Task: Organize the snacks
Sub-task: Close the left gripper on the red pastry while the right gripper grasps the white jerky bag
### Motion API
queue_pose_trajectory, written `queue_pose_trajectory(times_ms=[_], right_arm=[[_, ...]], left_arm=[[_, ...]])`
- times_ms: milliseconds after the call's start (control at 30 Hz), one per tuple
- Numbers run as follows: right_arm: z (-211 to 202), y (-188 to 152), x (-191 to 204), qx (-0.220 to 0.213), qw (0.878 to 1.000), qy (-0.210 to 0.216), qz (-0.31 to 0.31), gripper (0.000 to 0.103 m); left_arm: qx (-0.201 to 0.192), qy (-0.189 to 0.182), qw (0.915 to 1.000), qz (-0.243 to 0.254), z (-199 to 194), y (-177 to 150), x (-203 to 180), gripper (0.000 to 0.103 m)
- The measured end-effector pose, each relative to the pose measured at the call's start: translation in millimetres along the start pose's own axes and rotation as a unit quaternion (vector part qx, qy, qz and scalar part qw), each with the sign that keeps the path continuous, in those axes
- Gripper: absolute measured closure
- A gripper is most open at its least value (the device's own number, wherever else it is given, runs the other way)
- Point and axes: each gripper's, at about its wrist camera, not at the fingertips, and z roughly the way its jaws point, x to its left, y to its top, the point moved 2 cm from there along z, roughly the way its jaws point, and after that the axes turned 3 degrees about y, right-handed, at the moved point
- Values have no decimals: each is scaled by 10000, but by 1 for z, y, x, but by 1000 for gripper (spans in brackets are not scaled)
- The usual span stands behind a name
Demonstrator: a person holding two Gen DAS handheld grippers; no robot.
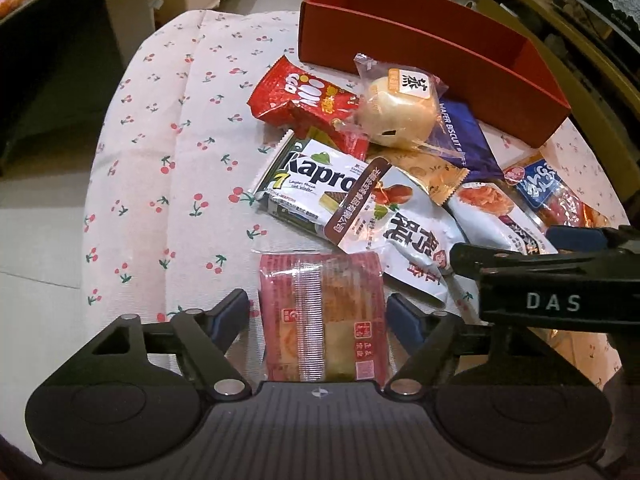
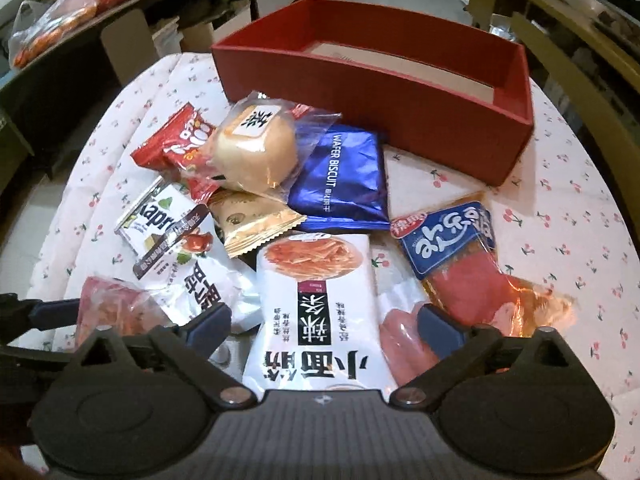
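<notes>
Our left tongs stand wide around a pink packet. Our right tongs stand wide astride a white noodle packet. A red box sits behind the pile on the tabletop.

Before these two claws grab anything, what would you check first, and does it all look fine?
1. Left gripper open around the pink packet: ok.
2. Right gripper open around the white noodle packet: ok.
3. Red box has room: ok.
4. Packets lying free: not ok, the bun rests on others.
5. Pads touching the packets: cannot tell.
</notes>
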Motion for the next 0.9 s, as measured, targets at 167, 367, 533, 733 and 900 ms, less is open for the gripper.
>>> queue_pose_trajectory(times_ms=[167, 367, 533, 733, 900], right_arm=[[3, 1, 3, 140, 9997, -47, -194, 0], [-12, -5, 3, 28, 9977, -466, -483, 32], [-28, -10, 0, -139, 9985, -312, -434, 42], [-49, -13, -2, -382, 9987, -161, -312, 43], [-53, -22, -3, -381, 9988, -7, -303, 44]], left_arm=[[-1, 73, 9999, 149, 0, -3, 0, 17], [48, -76, 10000, -5, -1, -1, 7, 17], [37, -235, 9995, -213, -3, 1, 12, 21], [-184, 280, 9988, 354, 0, -1, -2, 37], [-129, 251, 9993, 236, -4, -3, 3, 42]])
